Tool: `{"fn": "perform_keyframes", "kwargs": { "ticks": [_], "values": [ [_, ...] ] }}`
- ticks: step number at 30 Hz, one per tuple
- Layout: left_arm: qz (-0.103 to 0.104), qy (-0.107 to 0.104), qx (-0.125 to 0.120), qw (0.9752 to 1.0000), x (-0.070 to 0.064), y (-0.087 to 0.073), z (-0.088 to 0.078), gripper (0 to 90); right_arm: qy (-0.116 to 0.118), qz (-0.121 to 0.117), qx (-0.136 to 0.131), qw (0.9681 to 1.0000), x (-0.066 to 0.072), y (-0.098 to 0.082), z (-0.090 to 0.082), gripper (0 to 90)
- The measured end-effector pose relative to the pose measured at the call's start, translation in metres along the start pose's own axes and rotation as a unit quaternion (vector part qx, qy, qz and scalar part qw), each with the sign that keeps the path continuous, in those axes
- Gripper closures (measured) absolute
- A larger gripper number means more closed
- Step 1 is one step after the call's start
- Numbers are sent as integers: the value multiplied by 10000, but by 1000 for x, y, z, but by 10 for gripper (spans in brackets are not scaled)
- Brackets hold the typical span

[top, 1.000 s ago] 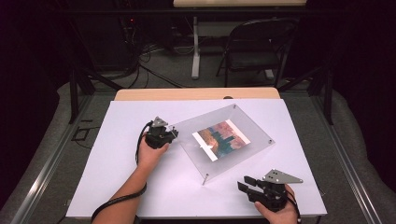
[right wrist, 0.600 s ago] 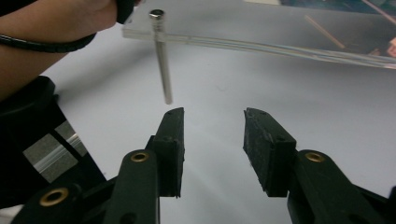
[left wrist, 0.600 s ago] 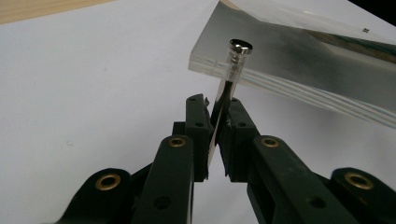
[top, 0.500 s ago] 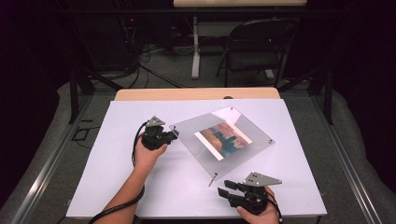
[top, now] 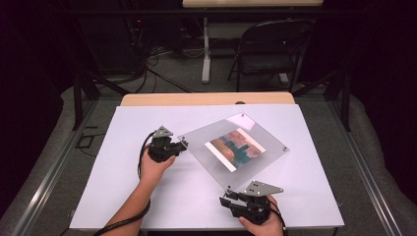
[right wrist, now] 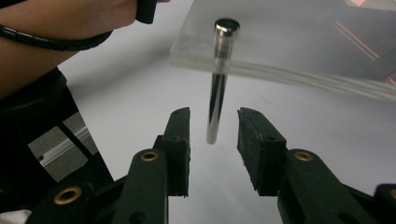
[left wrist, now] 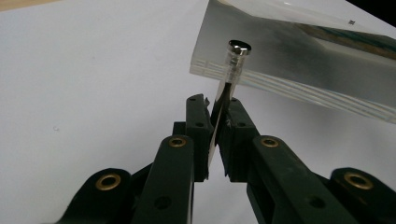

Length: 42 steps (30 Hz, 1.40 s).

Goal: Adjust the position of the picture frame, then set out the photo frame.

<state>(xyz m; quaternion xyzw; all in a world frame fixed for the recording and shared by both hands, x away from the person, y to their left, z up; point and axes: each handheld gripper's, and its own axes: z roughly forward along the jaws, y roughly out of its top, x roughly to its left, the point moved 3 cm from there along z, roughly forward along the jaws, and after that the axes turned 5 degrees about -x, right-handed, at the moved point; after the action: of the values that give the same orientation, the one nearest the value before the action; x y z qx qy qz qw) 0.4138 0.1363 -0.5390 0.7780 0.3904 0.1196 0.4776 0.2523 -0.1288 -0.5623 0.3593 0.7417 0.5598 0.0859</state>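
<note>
A clear acrylic picture frame (top: 236, 150) with a colourful print inside lies askew over the white table (top: 123, 196), with a metal pin at each corner. My left gripper (top: 181, 145) is at the frame's left corner. In the left gripper view it (left wrist: 215, 107) is shut on the shaft of that corner's pin (left wrist: 231, 70), under the acrylic slab (left wrist: 303, 65). My right gripper (top: 225, 200) is at the near corner. Seen from its own camera, my right gripper (right wrist: 214, 116) is open, one jaw on each side of the long pin (right wrist: 217, 93) that hangs from the slab (right wrist: 303, 42), not touching it.
A wooden table edge (top: 206, 99) runs along the back of the white surface. Beyond it stand a black folding chair (top: 268, 49) and a table leg among floor cables (top: 147, 64). The person's left forearm (right wrist: 56, 46) reaches across the right gripper view.
My right gripper has moved left along the table's near edge to the frame's near corner pin. The frame's near corner has shifted slightly. The left gripper has stayed at its corner.
</note>
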Motion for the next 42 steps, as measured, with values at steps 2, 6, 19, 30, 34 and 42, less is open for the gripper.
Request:
{"fn": "perform_keyframes", "kwargs": {
  "ticks": [2, 6, 19, 30, 34, 42],
  "values": [
    [0, -22, 18, 10000, -2, -1, -1, 829, 28, -36, -11, 10000, 1, 0, 2, 666],
    [61, -45, 31, 10000, -5, -5, -5, 832, 52, -174, -40, 9998, 4, 2, 5, 803],
    [96, -65, -51, 9999, -10, -15, -24, 842, 88, 14, 81, 9999, -6, 10, -4, 853],
    [88, -124, -102, 9998, -16, -18, -28, 848, -63, 120, 32, 9999, -18, 14, -12, 854],
    [90, -155, -108, 9998, -18, -20, -30, 849, -140, 161, 7, 9998, -22, 14, -13, 854],
    [-27, -302, -208, 9993, -29, -24, -41, 852, -339, 300, -69, 9989, -38, 21, -23, 854]
  ]
}}
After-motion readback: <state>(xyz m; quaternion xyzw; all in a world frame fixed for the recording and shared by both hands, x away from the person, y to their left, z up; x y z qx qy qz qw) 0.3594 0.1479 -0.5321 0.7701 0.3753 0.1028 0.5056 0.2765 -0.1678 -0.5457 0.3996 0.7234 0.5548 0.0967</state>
